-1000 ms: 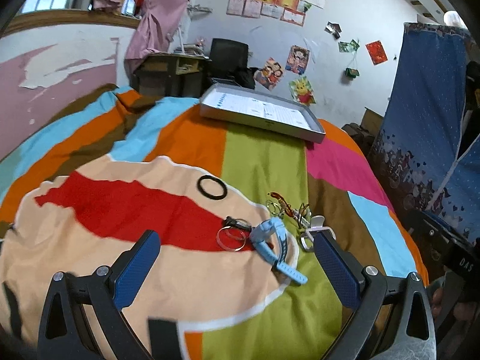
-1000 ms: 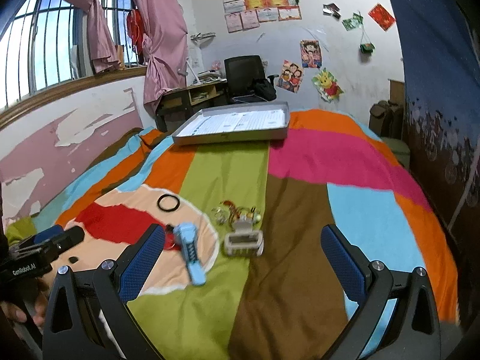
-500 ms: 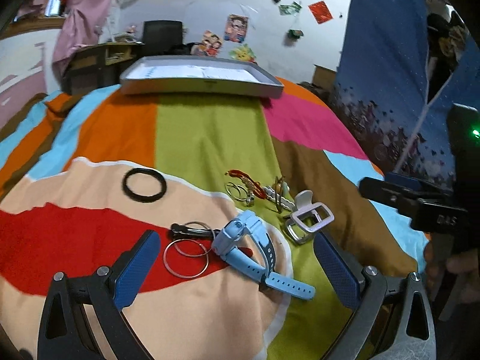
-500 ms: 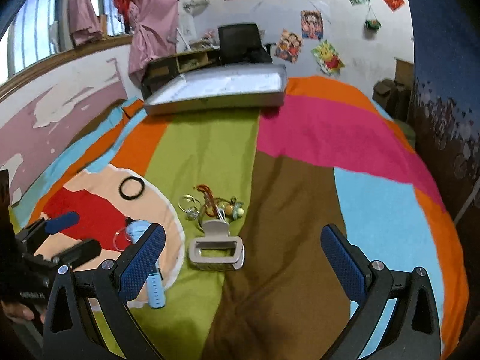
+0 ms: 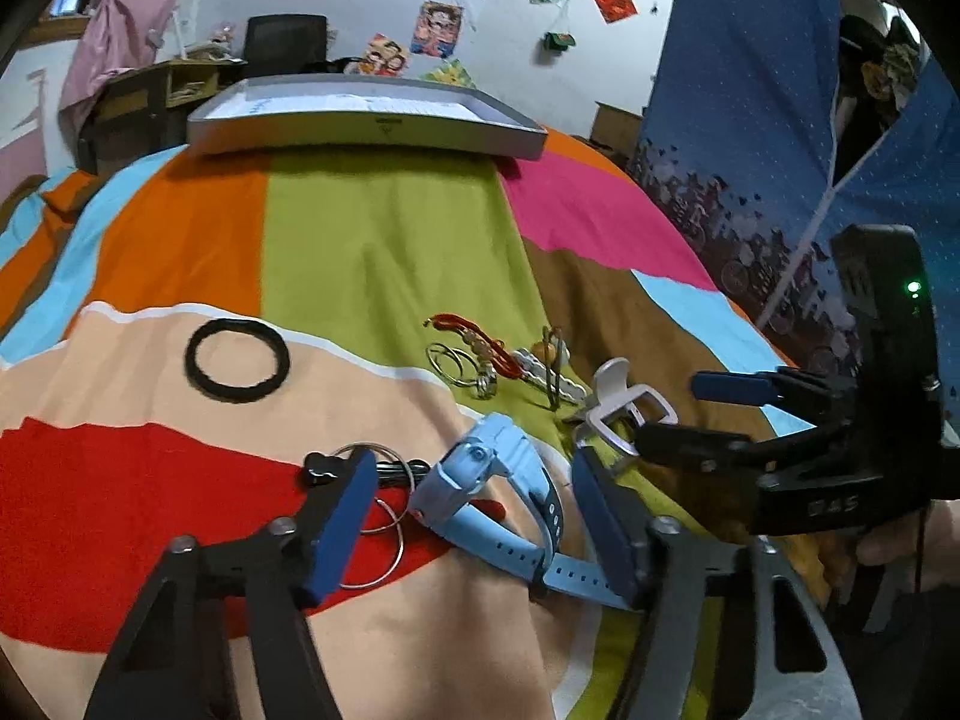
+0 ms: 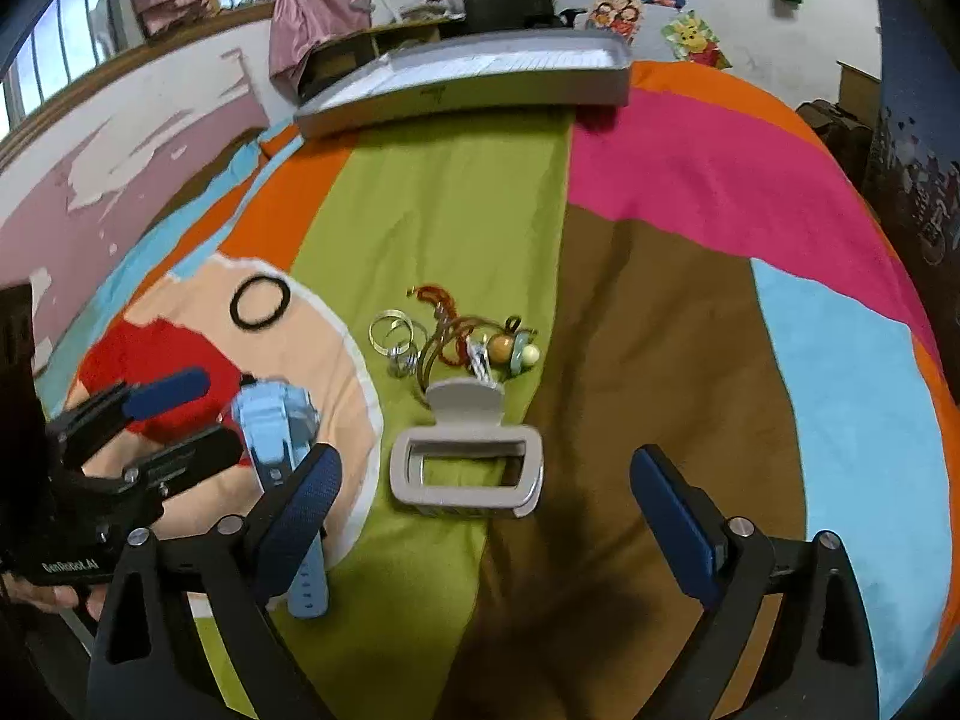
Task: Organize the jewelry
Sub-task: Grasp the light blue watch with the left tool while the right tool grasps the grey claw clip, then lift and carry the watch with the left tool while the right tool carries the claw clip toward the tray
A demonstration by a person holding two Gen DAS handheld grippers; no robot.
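Observation:
A light blue watch (image 5: 498,492) lies on the striped bedspread between the open jaws of my left gripper (image 5: 474,531), which is low over it; it also shows in the right wrist view (image 6: 279,420). My right gripper (image 6: 486,519) is open around a beige hair claw clip (image 6: 465,450), seen in the left wrist view too (image 5: 624,411). Beyond lie a tangle of red cord, beads and small rings (image 6: 462,342), thin metal hoops with a black clip (image 5: 372,480) and a black ring (image 5: 237,351).
A grey tray (image 5: 366,126) with paper in it sits at the far end of the bed, also in the right wrist view (image 6: 480,84). A blue curtain (image 5: 780,120) hangs to the right. A desk and chair (image 6: 504,0) stand behind.
Both grippers have dropped and moved forward. The left one has narrowed and now straddles the blue watch; the right one now straddles the claw clip.

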